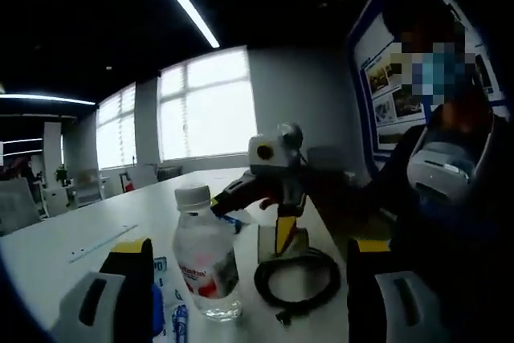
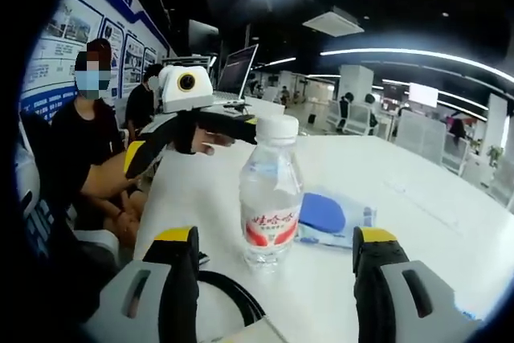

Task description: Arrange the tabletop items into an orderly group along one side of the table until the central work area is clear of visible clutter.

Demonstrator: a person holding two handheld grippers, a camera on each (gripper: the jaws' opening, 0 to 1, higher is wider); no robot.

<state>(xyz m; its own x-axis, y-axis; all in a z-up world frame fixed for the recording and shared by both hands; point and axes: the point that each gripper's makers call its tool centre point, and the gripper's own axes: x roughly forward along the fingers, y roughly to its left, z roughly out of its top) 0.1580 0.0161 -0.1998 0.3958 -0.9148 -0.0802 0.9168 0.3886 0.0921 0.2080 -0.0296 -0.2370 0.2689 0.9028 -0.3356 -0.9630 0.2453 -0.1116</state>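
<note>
- Water bottle (image 2: 271, 198) stands upright on the bench (image 2: 418, 198), long axis vertical, ahead of and between the right gripper (image 2: 277, 251) jaws.
- Right jaws: released, spread wide, not touching it.
- Left gripper (image 1: 249, 267) jaws: released; bottle stands ahead, slightly left of centre.

water bottle (image 1: 206, 259), coiled black cable (image 1: 299, 280), white table (image 1: 96, 234)

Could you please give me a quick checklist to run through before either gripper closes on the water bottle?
1. Water bottle upright with its cap on: ok.
2. Right gripper open, with the bottle standing ahead between its jaws: ok.
3. Left gripper open, bottle ahead of it: ok.
4. Both grippers point at the same bottle from opposite sides, so they may clash: not ok.
5. Black cable coiled on the table close beside the bottle, may snag: not ok.
6. Blue packet beside the bottle, touching it or apart: cannot tell.
</note>
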